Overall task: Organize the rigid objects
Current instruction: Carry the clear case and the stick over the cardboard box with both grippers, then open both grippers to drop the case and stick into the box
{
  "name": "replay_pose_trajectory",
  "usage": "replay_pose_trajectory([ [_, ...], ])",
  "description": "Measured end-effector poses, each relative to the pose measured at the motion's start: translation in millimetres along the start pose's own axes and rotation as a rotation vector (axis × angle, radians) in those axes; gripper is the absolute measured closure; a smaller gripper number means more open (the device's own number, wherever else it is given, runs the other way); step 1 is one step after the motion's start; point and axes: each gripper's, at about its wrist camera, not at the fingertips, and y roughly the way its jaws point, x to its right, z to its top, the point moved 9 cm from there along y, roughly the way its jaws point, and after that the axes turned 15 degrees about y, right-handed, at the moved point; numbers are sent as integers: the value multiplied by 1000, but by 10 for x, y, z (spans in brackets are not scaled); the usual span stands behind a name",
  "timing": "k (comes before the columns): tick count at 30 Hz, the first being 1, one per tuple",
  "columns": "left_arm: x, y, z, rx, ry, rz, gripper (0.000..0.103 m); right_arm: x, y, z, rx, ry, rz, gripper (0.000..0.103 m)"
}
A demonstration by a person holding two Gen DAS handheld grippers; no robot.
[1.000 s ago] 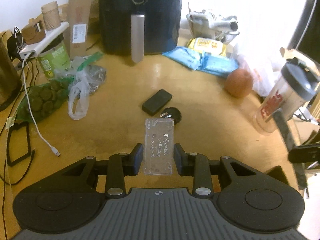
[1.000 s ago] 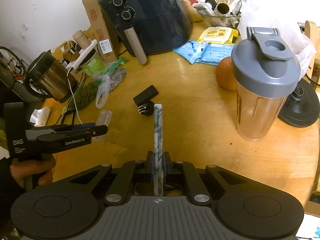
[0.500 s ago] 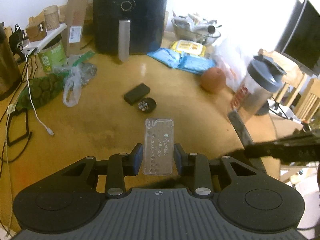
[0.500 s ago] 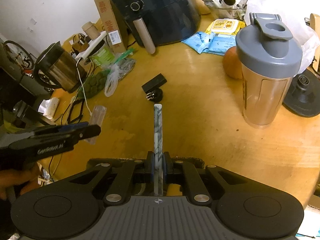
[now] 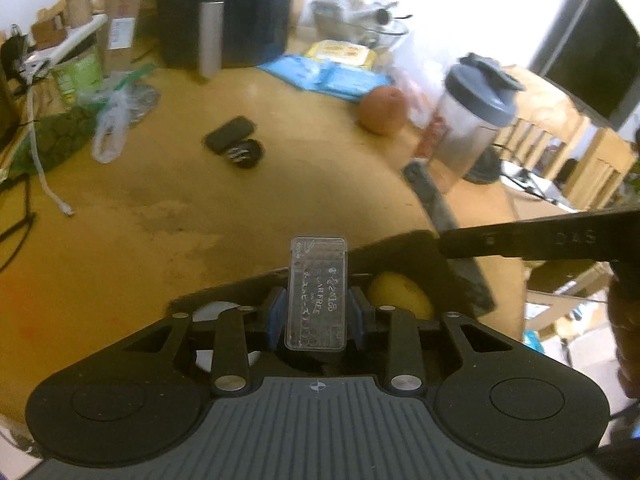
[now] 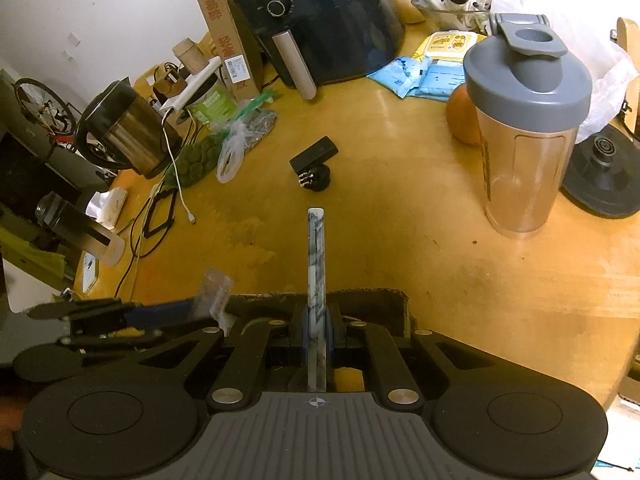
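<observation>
Left claw (image 5: 316,316) clamped on a clear plastic case (image 5: 317,292) above a dark box (image 5: 404,256) at the worktop (image 5: 200,216) edge, right claw (image 6: 316,334) gripping a thin marbled slab (image 6: 316,264) edge-on.

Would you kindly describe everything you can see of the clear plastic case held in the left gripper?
The clear plastic case is a flat, transparent rectangle with rounded corners, faint printed lettering and rows of small round cells inside. The left gripper is shut on its long sides, blue pads pressing each edge, its broad face towards the camera. It hangs above a dark box at the table's near edge. In the right wrist view it looks thin and blurred.
</observation>
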Motion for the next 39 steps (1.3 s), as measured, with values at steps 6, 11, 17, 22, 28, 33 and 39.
replay_pose_trajectory([
  [6,119,-44,16,27,23,-5,58,28,-58,-42,1,-4,4,92],
  [11,79,-95,-74,24,-25,29,55,48,-75,-82,-4,-2,5,92],
  [17,13,-115,-242,5,-124,45,55,70,-64,-135,-13,1,7,92],
  [22,-11,-156,-316,1,-146,66,55,36,-24,-166,-25,-9,10,92],
  [28,-43,-203,-394,7,-185,84,55,-47,-10,-206,-36,-47,7,92],
  [33,-52,-231,-447,11,-207,94,55,-77,10,-230,-51,-74,-2,92],
  [39,-98,-294,-500,15,-225,122,55,-93,147,-315,-100,-114,-58,16],
])
